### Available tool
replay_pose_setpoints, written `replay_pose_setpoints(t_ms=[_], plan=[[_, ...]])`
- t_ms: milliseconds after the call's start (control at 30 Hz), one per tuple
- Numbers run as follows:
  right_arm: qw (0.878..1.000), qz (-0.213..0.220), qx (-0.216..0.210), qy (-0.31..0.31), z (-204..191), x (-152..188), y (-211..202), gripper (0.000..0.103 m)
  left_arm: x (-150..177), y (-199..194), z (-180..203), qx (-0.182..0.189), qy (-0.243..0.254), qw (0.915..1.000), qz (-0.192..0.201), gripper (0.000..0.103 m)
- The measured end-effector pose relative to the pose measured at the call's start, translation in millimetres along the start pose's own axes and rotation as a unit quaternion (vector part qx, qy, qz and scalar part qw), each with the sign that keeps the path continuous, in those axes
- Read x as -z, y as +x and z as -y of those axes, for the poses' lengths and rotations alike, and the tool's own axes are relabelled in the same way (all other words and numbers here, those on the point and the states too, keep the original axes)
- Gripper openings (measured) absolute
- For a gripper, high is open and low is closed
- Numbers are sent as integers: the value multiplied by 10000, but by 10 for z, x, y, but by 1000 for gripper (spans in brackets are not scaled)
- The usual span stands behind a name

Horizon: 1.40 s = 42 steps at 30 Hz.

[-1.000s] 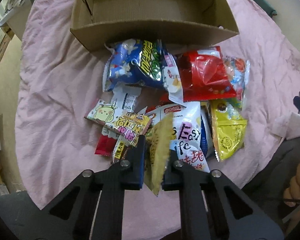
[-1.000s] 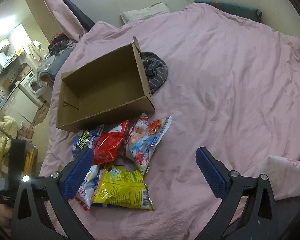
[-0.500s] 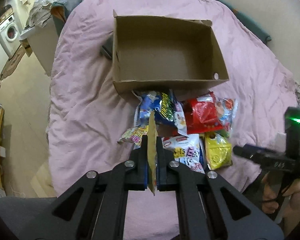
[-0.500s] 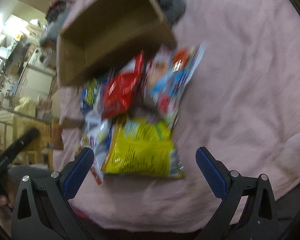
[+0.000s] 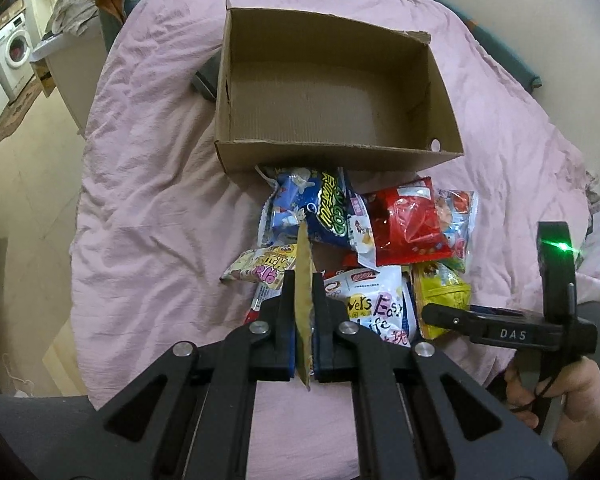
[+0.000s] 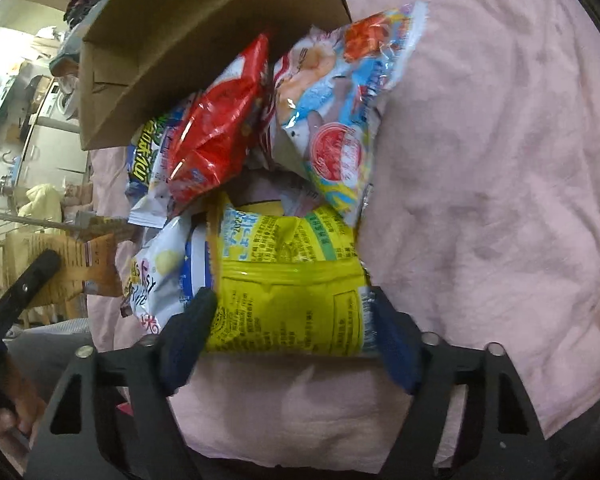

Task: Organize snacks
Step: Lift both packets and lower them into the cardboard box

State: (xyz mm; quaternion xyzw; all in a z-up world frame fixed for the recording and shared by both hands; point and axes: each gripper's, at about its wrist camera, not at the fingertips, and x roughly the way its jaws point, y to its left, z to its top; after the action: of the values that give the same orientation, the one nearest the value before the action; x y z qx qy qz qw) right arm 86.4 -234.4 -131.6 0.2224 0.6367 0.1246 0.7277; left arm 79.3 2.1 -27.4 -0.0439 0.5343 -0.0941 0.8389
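A thin gold-brown snack packet [image 5: 303, 256] stands edge-on between the pads of my left gripper [image 5: 303, 280], which is shut on it above the snack pile. Beyond the pile sits an open, empty cardboard box [image 5: 332, 156]. The pile holds a blue bag [image 5: 312, 208], a red bag [image 5: 404, 224], a white bag [image 5: 372, 308] and a yellow bag [image 6: 284, 248]. My right gripper [image 6: 292, 300] straddles the yellow bag's near end. Its jaws are closing, and the pads stand right at the bag's two side edges.
Everything lies on a wrinkled pink bedspread [image 5: 140, 200]; the bed's edge drops to the floor at the left. A grey bundle [image 5: 204, 80] lies behind the box. A hand [image 5: 560, 392] holds the right gripper. A light-blue bag [image 6: 340, 92] leans beside the red one.
The left gripper has risen and drawn back with the gold packet, so the whole box shows. The right gripper has come down over the yellow bag and its jaws have narrowed.
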Motion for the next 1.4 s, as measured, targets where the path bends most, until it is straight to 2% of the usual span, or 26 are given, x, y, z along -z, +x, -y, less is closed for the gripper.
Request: replay_pose_setpoints(t_ms=[133,433,733,1067,1300,1400], plan=[[9998,181,21,-103,-16,118,-165,75,6,-32,-1,-21,-4,10000,78,3],[9994,201,-60,-264,-222,352,-437,75,27,-95,-26,-133,31,9997,218,3],[9948,807,-106,-616,-425,365,-998,75,33,-188,-34,-375,39,9987,356,3],[9845,1347,-56,-1124,-788,147,-1282,75,-138,-602,40,-270,-26,9972,704,3],[9793,1558,-19,-1292,-858,-186,-1290,75,-570,-778,17,-260,-78,9933,1125,3],[9785,1598,3,-1305,-858,-311,-1260,75,-748,-769,15,-132,-83,9932,1151,3]])
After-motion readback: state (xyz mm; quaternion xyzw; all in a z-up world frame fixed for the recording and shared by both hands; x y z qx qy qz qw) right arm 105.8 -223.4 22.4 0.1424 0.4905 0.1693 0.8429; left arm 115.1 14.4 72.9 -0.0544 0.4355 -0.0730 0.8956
